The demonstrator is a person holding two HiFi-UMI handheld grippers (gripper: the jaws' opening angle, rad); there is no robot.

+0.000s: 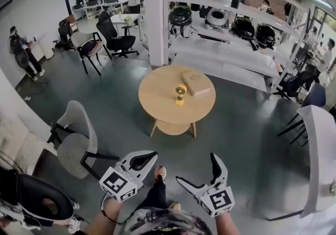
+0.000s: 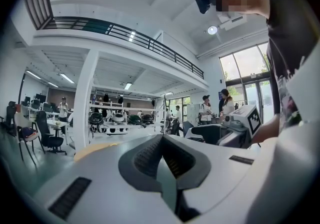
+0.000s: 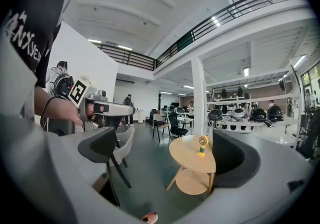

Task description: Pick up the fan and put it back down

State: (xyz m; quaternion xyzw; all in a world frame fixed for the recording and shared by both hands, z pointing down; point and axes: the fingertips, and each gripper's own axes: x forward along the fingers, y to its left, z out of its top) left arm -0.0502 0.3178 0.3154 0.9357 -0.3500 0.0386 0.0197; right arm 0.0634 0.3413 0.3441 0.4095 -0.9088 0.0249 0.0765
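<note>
A small yellow fan (image 1: pixel 180 93) stands upright on a round wooden table (image 1: pixel 157 103); the right gripper view shows the fan (image 3: pixel 202 145) on the table (image 3: pixel 187 157) well ahead. Both grippers hang low in the head view, far short of the table. My left gripper (image 1: pixel 148 158) has its jaws closed together, nothing between them. My right gripper (image 1: pixel 198 172) holds its jaws wide apart and empty. In the left gripper view only the table's edge (image 2: pixel 92 150) shows over the shut jaws.
A tan box (image 1: pixel 195 82) lies on the table beside the fan. A grey chair (image 1: pixel 77 140) stands front left, a white table (image 1: pixel 320 160) at the right. White shelving with helmets (image 1: pixel 226 24) and a pillar (image 1: pixel 155 13) stand beyond. People stand in the background.
</note>
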